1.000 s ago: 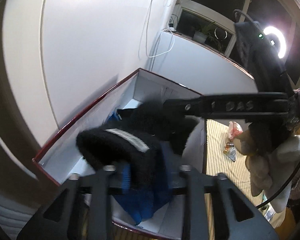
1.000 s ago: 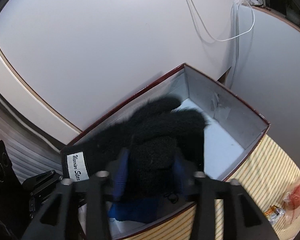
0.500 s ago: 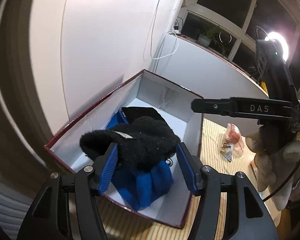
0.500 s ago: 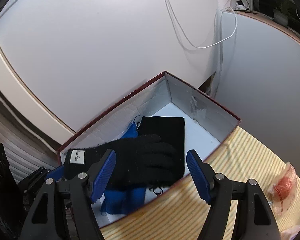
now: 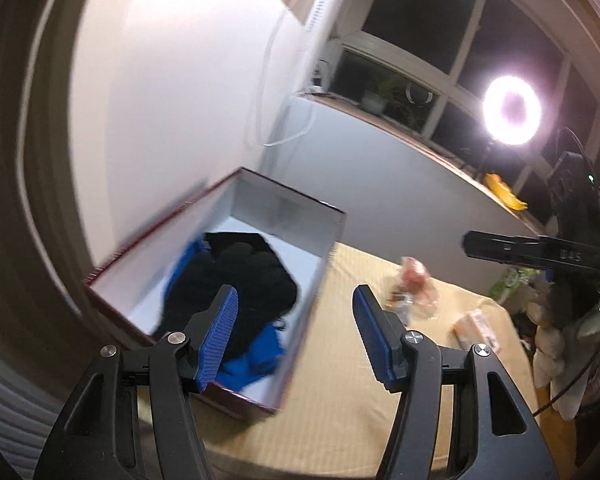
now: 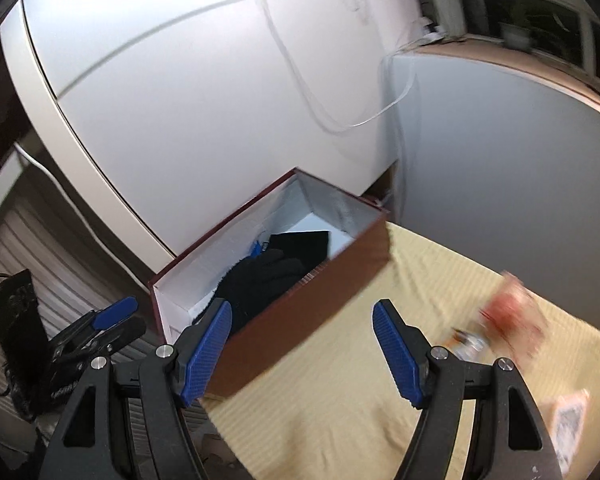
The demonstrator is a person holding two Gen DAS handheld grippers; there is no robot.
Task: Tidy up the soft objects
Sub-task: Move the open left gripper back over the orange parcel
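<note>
A dark red box [image 5: 332,236] with a white inside stands on the yellow mat against the wall. Black gloves [image 5: 236,280] lie in it on top of a blue cloth [image 5: 260,352]. In the right wrist view the box [image 6: 312,276] holds the black gloves [image 6: 264,276] and a flat black item [image 6: 300,244]. My left gripper [image 5: 294,336] is open and empty, above the box's near right corner. My right gripper [image 6: 302,350] is open and empty, above the mat by the box's long side. The left gripper also shows in the right wrist view [image 6: 96,332].
Small packets and a red-orange bag [image 5: 416,284] lie on the yellow mat [image 5: 360,400] to the right of the box; they show blurred in the right wrist view [image 6: 512,320]. A ring light [image 5: 510,110] shines by the window. White walls stand behind the box.
Both grippers have let go of the black gloves, which now lie in the box. Both have opened wide and pulled back and to the right, away from the box.
</note>
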